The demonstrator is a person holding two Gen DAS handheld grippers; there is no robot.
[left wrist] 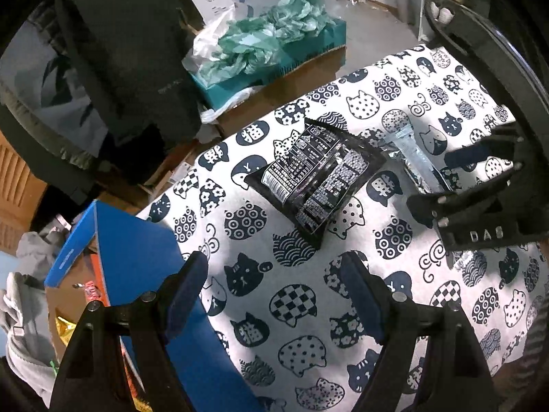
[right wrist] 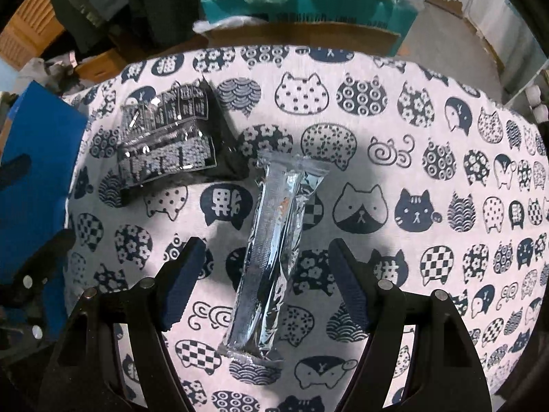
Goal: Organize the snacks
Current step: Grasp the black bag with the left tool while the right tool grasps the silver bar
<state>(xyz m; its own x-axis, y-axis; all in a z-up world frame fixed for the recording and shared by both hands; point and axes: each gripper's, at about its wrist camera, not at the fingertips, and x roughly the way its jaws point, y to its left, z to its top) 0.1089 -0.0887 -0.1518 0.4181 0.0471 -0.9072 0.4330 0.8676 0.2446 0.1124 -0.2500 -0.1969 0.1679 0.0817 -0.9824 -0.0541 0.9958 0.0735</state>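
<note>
Both grippers are held with fingers spread wide and nothing between the pads. From the right wrist view, the right gripper (right wrist: 264, 281) is seen poised over a long silver foil packet (right wrist: 271, 254), which lies flat between the parted fingers on a cat-patterned tablecloth (right wrist: 429, 206); whether the pads touch it cannot be told. A black snack bag (right wrist: 171, 144) printed with white text is seen lying just left of the silver packet. From the left wrist view, the left gripper (left wrist: 274, 288) is seen above bare cloth, near the black bag (left wrist: 315, 178). A blue box (left wrist: 137, 257) is seen at the cloth's left edge.
</note>
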